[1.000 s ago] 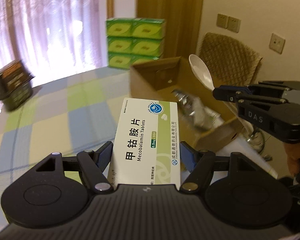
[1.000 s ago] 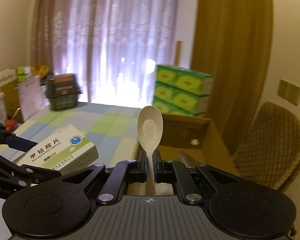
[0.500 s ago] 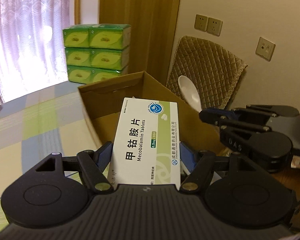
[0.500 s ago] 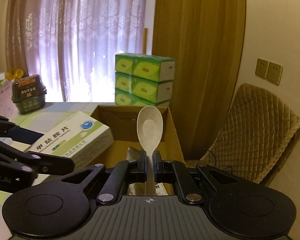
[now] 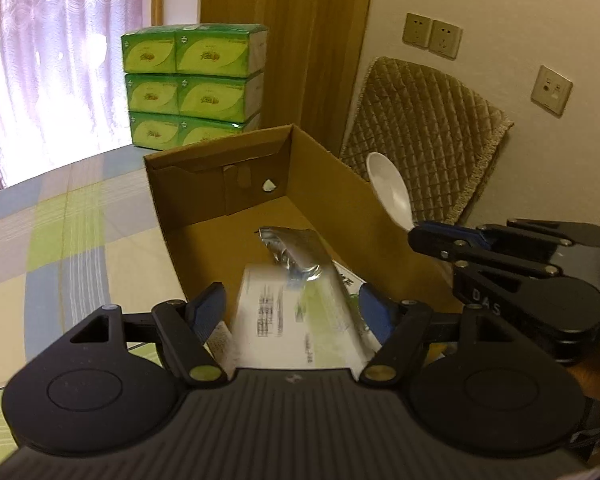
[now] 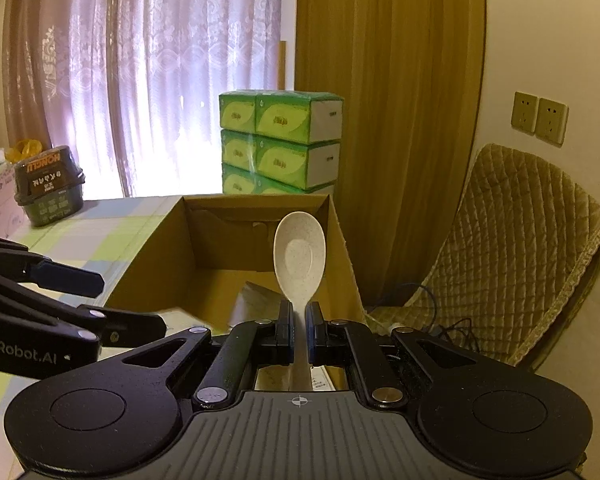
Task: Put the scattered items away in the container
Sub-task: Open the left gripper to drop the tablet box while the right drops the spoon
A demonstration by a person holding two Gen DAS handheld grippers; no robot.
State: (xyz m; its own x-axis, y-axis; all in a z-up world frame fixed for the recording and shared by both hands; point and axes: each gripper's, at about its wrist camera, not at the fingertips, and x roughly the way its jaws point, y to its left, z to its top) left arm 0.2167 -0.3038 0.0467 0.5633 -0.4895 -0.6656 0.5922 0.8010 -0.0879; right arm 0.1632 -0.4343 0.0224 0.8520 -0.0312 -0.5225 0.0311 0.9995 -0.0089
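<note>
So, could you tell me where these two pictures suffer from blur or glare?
Left wrist view: the medicine box is motion-blurred, its print unreadable; the carton stays sharp. Right wrist view: the curtain glares white with backlight; the spoon is sharp.

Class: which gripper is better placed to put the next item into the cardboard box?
Right. The right gripper is shut on the white plastic spoon over the open cardboard box; the left gripper is open.

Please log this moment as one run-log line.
left gripper: open, white medicine box dropped | right gripper: holds speckled spoon | brown cardboard box
</note>
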